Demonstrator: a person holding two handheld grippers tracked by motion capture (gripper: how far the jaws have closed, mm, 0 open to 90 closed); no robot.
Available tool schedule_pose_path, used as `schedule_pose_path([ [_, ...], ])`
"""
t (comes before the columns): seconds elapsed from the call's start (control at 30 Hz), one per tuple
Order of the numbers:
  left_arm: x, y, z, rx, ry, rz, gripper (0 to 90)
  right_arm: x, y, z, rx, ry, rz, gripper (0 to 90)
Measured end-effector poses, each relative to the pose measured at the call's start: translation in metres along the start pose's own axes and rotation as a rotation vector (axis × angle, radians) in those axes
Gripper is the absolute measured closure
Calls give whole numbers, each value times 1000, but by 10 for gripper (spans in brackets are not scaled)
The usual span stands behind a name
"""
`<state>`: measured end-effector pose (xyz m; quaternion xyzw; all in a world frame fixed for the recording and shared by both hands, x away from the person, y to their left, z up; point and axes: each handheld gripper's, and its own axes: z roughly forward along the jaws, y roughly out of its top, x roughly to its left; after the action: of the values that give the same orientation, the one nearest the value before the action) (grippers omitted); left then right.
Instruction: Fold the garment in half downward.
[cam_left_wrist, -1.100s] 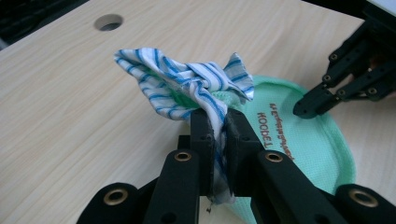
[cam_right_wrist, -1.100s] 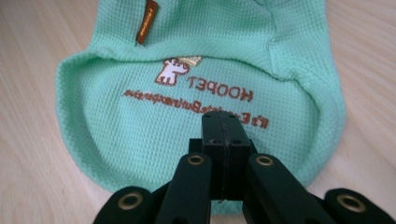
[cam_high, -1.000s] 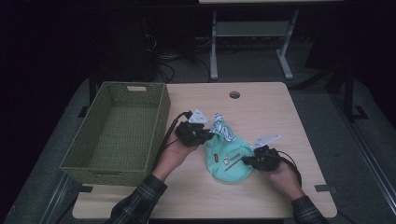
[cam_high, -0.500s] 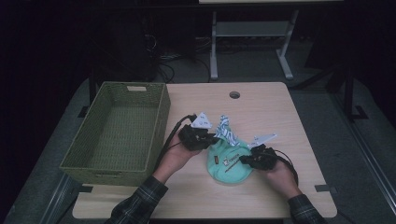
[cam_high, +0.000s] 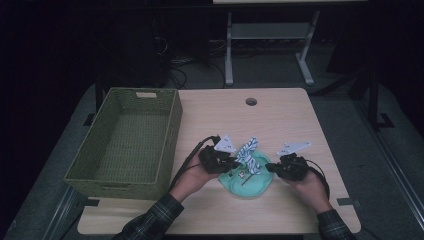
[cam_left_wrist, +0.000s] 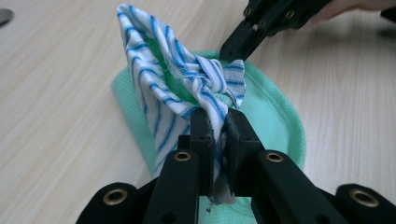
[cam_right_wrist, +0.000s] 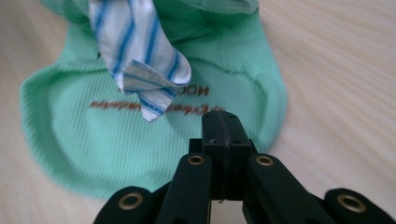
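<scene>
Left gripper is clamped on the striped cloth above the green garment, while right gripper jaws are pressed together, empty.

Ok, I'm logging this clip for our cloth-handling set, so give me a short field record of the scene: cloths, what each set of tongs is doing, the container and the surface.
striped cloth: blue and white, bunched, lifted above the green cloth
green cloth: flat on the table, brown lettering showing
left tongs: shut on the striped cloth
right tongs: shut, nothing between the jaws, tips at the green cloth's edge
basket: woven, green, stands at the table's left side, nothing seen inside
table: light wood, round hole near the far edge
</scene>
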<state>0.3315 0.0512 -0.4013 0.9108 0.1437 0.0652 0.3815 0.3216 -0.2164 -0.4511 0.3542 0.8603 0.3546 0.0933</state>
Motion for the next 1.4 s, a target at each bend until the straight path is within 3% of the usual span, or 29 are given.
schedule_pose_path([
  [0.27, -9, 0, 10, 30, -22, 28, 813, 8, -12, -4, 25, 6, -12, 899],
  [0.4, -10, -1, 12, 20, -53, 10, 743, 8, -10, -7, 9, 11, -20, 899],
  [0.57, -9, 2, 7, -43, -79, -43, 593, 10, -8, -7, -5, 29, -16, 899],
  [0.73, 0, 10, 0, -80, -72, -85, 555, 15, -5, -6, -12, 66, -25, 898],
  [0.87, 13, 14, 5, -75, -59, -139, 556, 21, -2, 0, -8, 92, -37, 899],
  [1.0, 21, 15, 16, -45, -55, -171, 564, 24, 2, 8, -4, 105, -53, 899],
  [1.2, 25, 13, 31, -14, -81, -222, 607, 27, 8, 18, 3, 118, -72, 899],
  [1.27, 26, 12, 33, -6, -91, -219, 669, 28, 9, 19, 4, 120, -71, 899],
  [1.4, 26, 11, 35, 5, -103, -208, 876, 29, 11, 21, -7, 125, -70, 899],
])
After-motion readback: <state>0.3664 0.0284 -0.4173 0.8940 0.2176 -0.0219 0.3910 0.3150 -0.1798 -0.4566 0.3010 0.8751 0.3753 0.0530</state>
